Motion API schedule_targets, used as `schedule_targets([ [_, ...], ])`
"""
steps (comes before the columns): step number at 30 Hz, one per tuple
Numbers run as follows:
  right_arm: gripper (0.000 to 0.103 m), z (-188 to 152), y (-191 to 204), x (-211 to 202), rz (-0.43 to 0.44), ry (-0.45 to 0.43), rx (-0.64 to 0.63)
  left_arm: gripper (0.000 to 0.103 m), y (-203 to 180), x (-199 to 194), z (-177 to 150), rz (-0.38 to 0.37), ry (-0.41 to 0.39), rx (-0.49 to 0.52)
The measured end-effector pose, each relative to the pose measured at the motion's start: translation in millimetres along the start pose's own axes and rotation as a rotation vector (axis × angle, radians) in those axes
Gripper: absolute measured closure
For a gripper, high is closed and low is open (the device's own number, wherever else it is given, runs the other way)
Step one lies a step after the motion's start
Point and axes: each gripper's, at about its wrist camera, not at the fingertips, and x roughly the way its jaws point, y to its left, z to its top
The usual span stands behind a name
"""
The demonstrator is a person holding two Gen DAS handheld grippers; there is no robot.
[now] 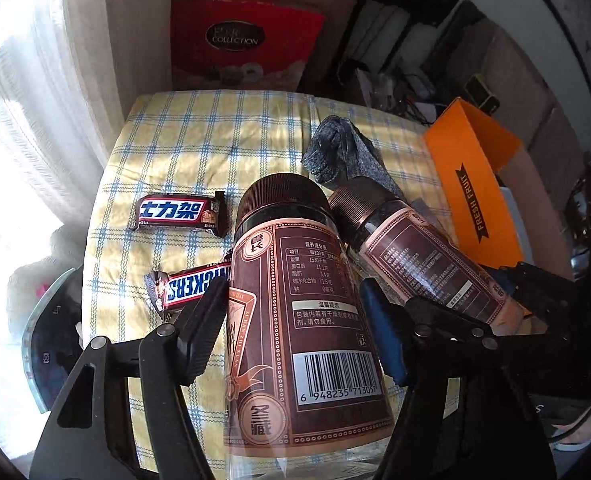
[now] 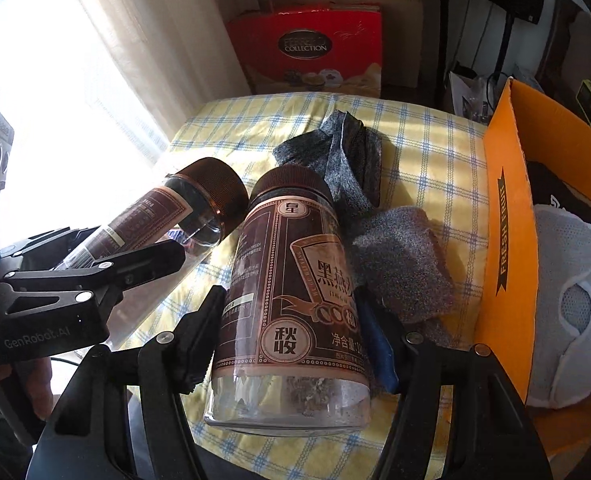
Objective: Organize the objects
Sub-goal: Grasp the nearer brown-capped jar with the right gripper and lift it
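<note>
Left gripper is clamped on one jar, right gripper on another jar; both are best kept apart, lowered into orange box.

**Two jars held above checked worktop**

The left tool clamps a clear plastic jar with brown ribbed cap and brown label. A second matching jar lies beside it. Two Snickers bars rest on the yellow-checked worktop, near a grey sock and orange cardboard box.
</note>
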Motion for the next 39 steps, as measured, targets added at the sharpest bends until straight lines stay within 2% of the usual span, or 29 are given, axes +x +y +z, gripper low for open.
schedule_targets([
  [6,0.037,-12,1,16,-0.011,0.058,-0.025,0.04,3,19,-15,0.001,0.055,-0.003],
  [15,0.036,-7,-3,39,0.013,0.109,-0.03,0.041,14,36,-15,0.003,0.09,-0.041],
  [19,0.036,-7,-4,47,0.037,0.118,-0.029,0.041,21,44,-13,-0.037,0.109,-0.077],
  [21,0.036,-9,0,50,0.022,0.117,-0.066,0.042,26,48,-14,-0.074,0.114,-0.105],
  [24,0.037,-13,12,49,-0.033,0.093,-0.114,0.041,29,48,-15,-0.102,0.101,-0.124],
  [29,0.037,-18,24,46,-0.104,0.064,-0.159,0.041,28,36,-14,-0.104,0.059,-0.113],
  [39,0.038,-9,25,18,-0.086,-0.009,-0.134,0.042,14,1,-4,-0.13,-0.012,-0.093],
])
